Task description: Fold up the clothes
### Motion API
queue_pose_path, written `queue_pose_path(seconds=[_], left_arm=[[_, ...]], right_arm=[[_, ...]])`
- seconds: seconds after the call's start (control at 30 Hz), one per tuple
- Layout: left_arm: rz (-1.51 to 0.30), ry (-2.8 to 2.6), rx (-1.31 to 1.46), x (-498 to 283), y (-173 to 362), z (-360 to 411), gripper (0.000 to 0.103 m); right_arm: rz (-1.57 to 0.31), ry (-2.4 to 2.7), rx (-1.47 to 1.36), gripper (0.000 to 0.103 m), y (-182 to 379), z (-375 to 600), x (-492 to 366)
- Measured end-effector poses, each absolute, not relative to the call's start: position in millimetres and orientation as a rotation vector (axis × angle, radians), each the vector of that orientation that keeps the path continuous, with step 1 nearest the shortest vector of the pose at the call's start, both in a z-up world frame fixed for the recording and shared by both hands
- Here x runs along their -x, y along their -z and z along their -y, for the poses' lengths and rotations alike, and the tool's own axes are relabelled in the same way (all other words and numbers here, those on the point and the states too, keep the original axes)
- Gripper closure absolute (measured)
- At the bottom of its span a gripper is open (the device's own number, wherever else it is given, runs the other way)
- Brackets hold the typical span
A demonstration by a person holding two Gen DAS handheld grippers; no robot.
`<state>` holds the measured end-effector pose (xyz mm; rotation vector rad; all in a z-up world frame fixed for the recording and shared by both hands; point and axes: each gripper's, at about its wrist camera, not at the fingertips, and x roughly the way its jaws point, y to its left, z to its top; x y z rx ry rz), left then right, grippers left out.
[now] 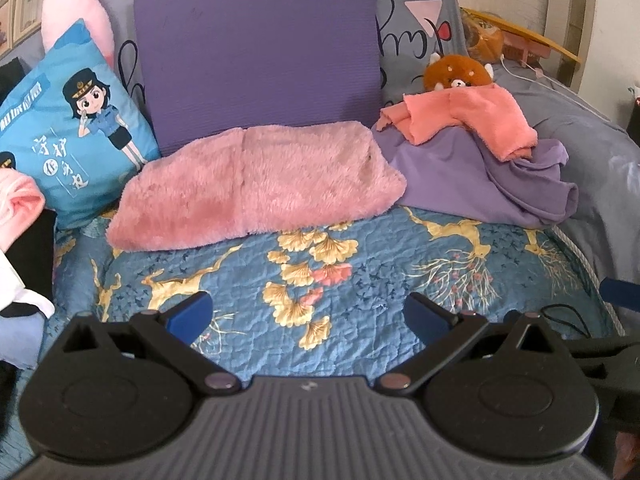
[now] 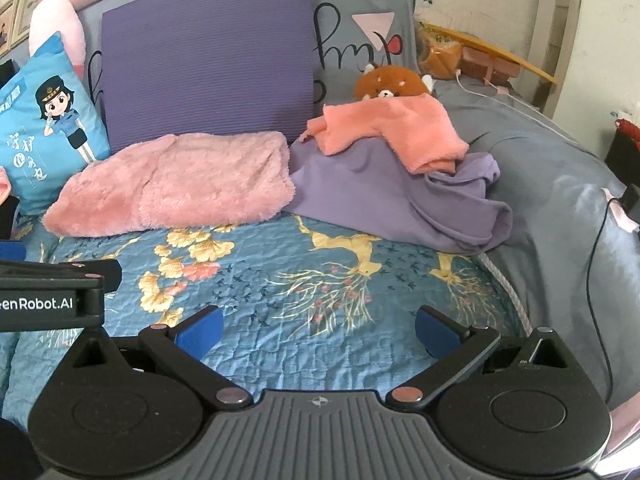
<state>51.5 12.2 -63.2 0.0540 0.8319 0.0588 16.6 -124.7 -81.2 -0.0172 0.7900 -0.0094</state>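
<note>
**Both grippers empty above the quilt, three garments waiting at the back**

Nearest the cameras, the left gripper (image 1: 308,314) and the right gripper (image 2: 318,330) hover over a blue quilt (image 1: 360,300) printed with gold leaves and deer; each has its two blue-padded fingers spread wide with nothing between them. Only the right wrist view shows the side of the left gripper, at the left edge, bearing the partly cut-off lettering "enRobot.AI". The left wrist view catches just a dark edge of the right gripper at its lower right.

Beyond the quilt lie three garments: one fluffy pink garment (image 1: 256,188), folded flat on the bed; just right of it one crumpled purple garment (image 1: 480,176); and one salmon fleece top (image 1: 464,116) draped over the purple one. One brown plush toy (image 1: 460,72) peeks out behind the salmon top.

Further back stand one purple mat (image 1: 256,48) upright against a grey cover with looping script I cannot read, and one blue cushion (image 1: 76,120) with a uniformed cartoon figure and white characters too small to read.
</note>
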Motion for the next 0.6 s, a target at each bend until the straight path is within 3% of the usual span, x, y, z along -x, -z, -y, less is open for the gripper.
queue_pose_path(seconds=[0.6], left_arm=[[-0.819,-0.097,-0.068,-50.9,63.9,-10.6,0.0]], right_arm=[[-0.739,0.022,0.024,0.0,80.0,121.4,-8.8]])
